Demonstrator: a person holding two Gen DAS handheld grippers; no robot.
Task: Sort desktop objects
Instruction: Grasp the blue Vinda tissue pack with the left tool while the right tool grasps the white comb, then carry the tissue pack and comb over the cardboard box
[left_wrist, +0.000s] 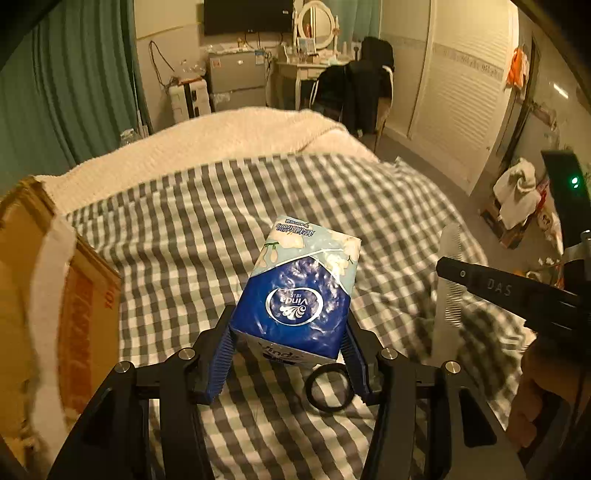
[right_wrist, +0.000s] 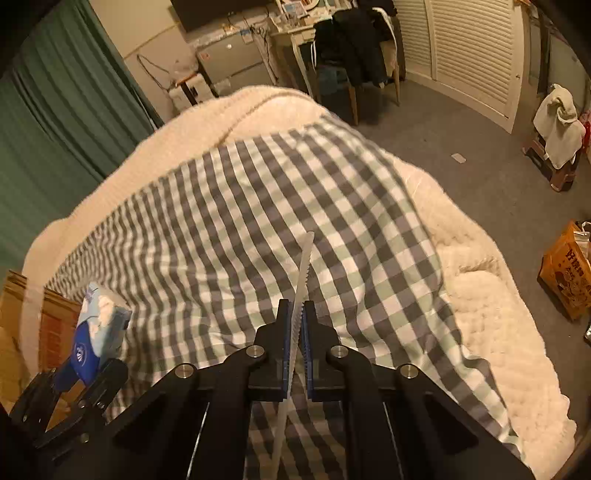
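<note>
Blue tissue pack (left_wrist: 295, 291) clamped in left gripper (left_wrist: 288, 354), long axis pointing far; cardboard box (left_wrist: 55, 295) just left; right gripper (right_wrist: 295, 332) clenched on comb (right_wrist: 301, 280).

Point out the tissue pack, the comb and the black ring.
tissue pack (left_wrist: 295, 295): left wrist view, on its blue top face.
comb (right_wrist: 301, 273): right wrist view, on its toothed strip.
black ring (left_wrist: 328, 387): left wrist view, on its rim.

Blue-and-white tissue pack (left_wrist: 295, 291) gripped at its near end, raised above checkered bedspread, white comb (right_wrist: 298, 314) clamped edge-on
</note>
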